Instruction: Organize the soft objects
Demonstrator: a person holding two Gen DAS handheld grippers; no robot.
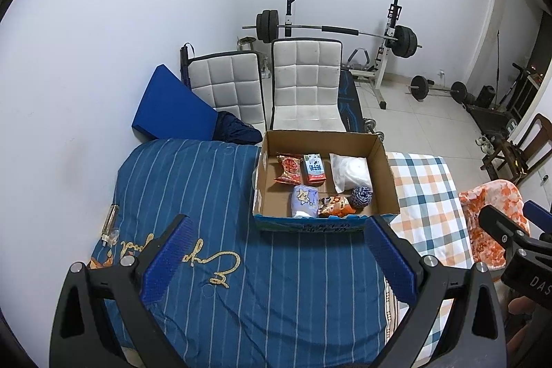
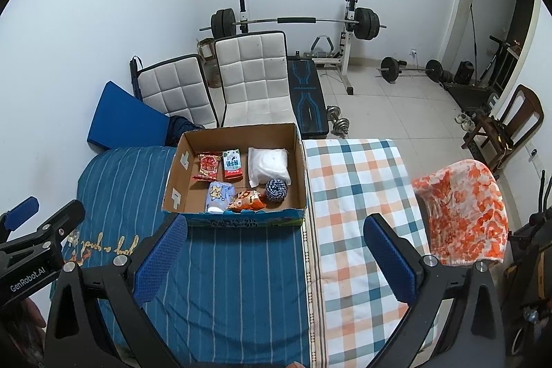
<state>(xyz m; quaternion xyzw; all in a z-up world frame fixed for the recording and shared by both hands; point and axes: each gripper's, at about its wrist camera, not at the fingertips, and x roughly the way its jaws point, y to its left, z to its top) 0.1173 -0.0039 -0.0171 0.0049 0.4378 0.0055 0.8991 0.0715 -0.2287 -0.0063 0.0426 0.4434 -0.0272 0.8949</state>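
- Judging from the cardboard box (image 1: 383,175) at twelve o'clock on the bed (image 1: 276,281), most sorting appears done: a red snack packet (image 1: 288,168), tissue pack (image 1: 314,168), white pouch (image 1: 350,170), yarn ball (image 1: 362,196), blue pack (image 1: 304,200) and orange packet (image 1: 336,206) are laid inside.
- An orange floral blanket (image 2: 462,212), draped at three o'clock, is possibly left.
- The left gripper (image 1: 276,261) and right gripper (image 2: 277,259) are held above the bedding, fingers spread wide, nothing gripped.

Open-topped cardboard box (image 1: 383,175) blocks the bed's (image 1: 276,281) far end; bare bedding lies nearer.
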